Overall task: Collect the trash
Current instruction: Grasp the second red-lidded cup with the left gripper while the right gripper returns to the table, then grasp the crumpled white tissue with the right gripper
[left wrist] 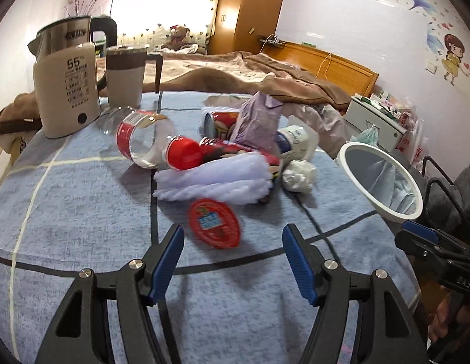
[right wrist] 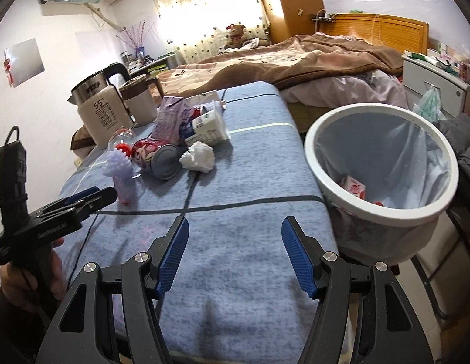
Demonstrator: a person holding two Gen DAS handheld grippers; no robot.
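Trash lies heaped on the blue-covered table [left wrist: 68, 212]: a red round lid [left wrist: 214, 224], white ribbed foam wrap [left wrist: 216, 179], a clear bottle with a red cap [left wrist: 150, 141], a red can [right wrist: 156, 156], a purple carton [left wrist: 257, 121], a white cup [right wrist: 209, 124] and a crumpled tissue [right wrist: 198, 156]. My left gripper [left wrist: 233, 254] is open, just short of the red lid. My right gripper [right wrist: 235, 253] is open and empty over bare cloth. The white bin [right wrist: 383, 157] stands at the table's right edge, with a pink carton [right wrist: 353, 186] inside.
A kettle [left wrist: 65, 88] and a grey mug [left wrist: 125, 75] stand at the table's far left. A bed with brown blankets [right wrist: 295, 57] lies behind the table. A white cabinet [right wrist: 432, 75] is beyond the bin. A dark chair frame [left wrist: 441, 188] is at the right.
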